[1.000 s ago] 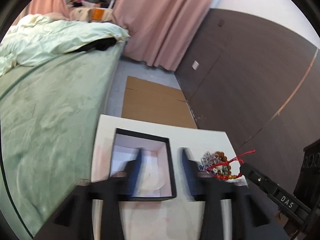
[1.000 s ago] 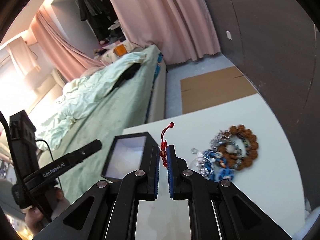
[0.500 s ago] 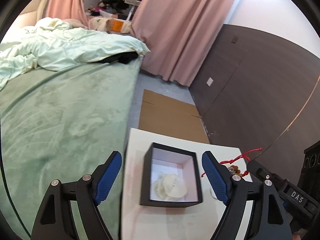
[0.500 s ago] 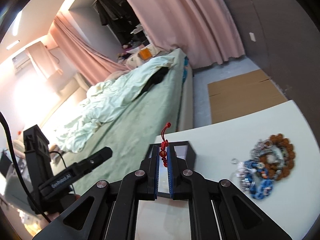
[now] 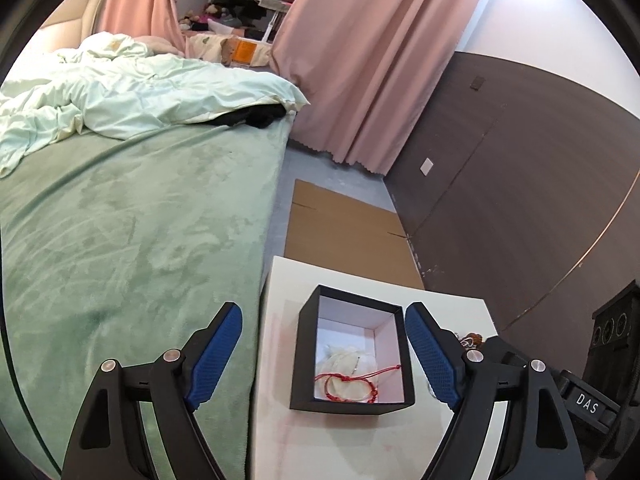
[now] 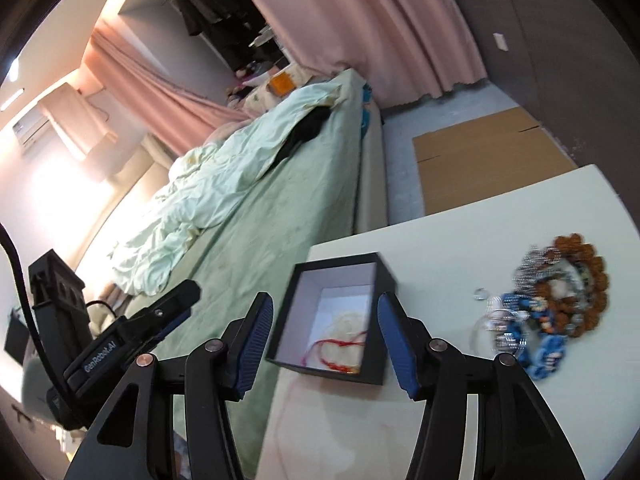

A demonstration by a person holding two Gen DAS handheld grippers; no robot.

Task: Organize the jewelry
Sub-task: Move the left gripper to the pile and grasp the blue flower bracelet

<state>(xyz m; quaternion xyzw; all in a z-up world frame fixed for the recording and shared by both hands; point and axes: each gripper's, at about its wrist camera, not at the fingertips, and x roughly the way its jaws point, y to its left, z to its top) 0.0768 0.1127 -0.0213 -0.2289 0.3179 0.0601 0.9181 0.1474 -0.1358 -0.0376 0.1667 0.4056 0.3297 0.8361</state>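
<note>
left wrist view: red bracelet in the box, both grippers empty

left wrist view looks down at a black box (image 5: 352,400) with a white lining, open at the top, standing on the white table (image 5: 280,292) near its edge by the bed (image 5: 120,220). the red cord bracelet (image 5: 348,386) lies inside on the box floor, on top of a pale whitish piece (image 5: 344,360), one cord end trailing toward the right wall of the box. left gripper (image 5: 324,354) is spread wide, blue pads on either side of the box in the picture, nothing between them pressed. its jaws have just been opening.

right wrist view shows the same box (image 6: 340,372) framed between the right gripper (image 6: 326,342) fingers, which stand apart with nothing pinched; its jaws have just been opening and the bracelet (image 6: 336,350) lies loose in the box below. the rest of the jewelry pile (image 6: 548,300), brown beads, blue beads and silvery chain, sits on the table (image 6: 460,240) to the right of the box, well apart from it, somewhat blurred. the other gripper (image 6: 132,332) shows at the left over the bed (image 6: 260,200). flat cardboard (image 6: 488,160) lies on the floor past the table, pink curtains (image 6: 380,20) behind.
</note>
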